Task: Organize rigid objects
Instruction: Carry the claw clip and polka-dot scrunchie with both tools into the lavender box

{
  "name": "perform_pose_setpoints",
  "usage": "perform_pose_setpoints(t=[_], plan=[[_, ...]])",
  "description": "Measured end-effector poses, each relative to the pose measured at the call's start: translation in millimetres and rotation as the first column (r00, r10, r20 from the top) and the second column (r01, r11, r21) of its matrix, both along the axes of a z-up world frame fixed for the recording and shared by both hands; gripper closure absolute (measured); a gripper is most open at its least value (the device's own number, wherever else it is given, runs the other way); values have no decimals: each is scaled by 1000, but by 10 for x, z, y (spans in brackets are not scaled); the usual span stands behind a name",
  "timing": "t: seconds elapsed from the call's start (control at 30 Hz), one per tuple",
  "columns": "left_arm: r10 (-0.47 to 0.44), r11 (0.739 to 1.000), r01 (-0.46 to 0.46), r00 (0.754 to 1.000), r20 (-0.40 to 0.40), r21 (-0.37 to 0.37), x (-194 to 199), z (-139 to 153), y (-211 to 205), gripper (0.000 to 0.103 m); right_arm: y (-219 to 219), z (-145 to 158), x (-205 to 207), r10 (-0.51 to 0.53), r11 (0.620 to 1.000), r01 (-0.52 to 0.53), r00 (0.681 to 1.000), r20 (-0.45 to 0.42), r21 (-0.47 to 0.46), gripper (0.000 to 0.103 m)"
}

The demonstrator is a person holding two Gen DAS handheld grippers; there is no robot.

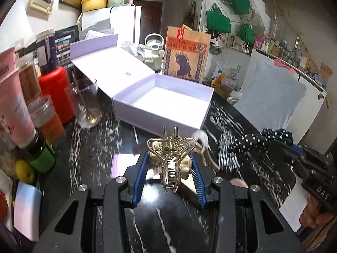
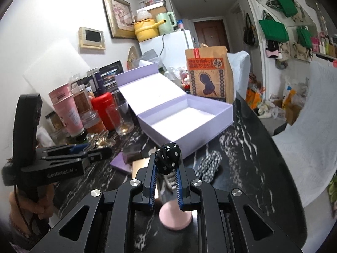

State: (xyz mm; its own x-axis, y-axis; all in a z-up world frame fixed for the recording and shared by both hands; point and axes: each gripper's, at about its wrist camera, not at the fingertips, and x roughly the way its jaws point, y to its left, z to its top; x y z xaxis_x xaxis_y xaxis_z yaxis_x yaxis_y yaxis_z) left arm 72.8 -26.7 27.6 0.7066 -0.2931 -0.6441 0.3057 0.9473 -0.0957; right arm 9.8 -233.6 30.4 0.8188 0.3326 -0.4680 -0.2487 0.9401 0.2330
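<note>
My left gripper (image 1: 168,158) is shut on a gold claw hair clip (image 1: 170,160), which stands upright between its blue pads above the black marble table (image 1: 94,147). My right gripper (image 2: 166,162) is shut on a black hair tie with white dots (image 2: 167,156). An open lavender box (image 1: 158,116) lies just ahead of both grippers, and what shows of its white inside is bare. In the right wrist view the left gripper (image 2: 94,150) is at the left with the gold clip (image 2: 99,141). In the left wrist view the right gripper (image 1: 282,147) is at the right with the dotted tie (image 1: 263,139).
Jars, a red can (image 1: 54,92), a glass with a spoon (image 1: 86,103) and pink tubes crowd the table's left side. A brown paper bag (image 1: 185,54) stands behind the box. A checked hair band (image 2: 208,164), a purple card (image 2: 121,162) and a pink object (image 2: 174,215) lie near the grippers.
</note>
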Motion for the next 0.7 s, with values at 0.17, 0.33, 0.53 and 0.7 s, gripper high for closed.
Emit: perform_pose_setpoints(t=[0.17,0.33,0.53,0.7], plan=[[-13,1000,13,1000,0,-6,183,101,-26,63,-19,102,138,-5,1000,5,1000,3,2,87],[-27,1000,27,1000,3,1,340,192,-47,63,-13,179,251,-6,1000,6,1000,3,-5,87],[-37,999,37,999,13,-1,550,313,-51,63,9,309,476,8,1000,-8,1000,9,-16,87],[-43,999,43,999,14,-8,750,376,-44,63,42,400,710,29,999,-29,999,13,-22,87]])
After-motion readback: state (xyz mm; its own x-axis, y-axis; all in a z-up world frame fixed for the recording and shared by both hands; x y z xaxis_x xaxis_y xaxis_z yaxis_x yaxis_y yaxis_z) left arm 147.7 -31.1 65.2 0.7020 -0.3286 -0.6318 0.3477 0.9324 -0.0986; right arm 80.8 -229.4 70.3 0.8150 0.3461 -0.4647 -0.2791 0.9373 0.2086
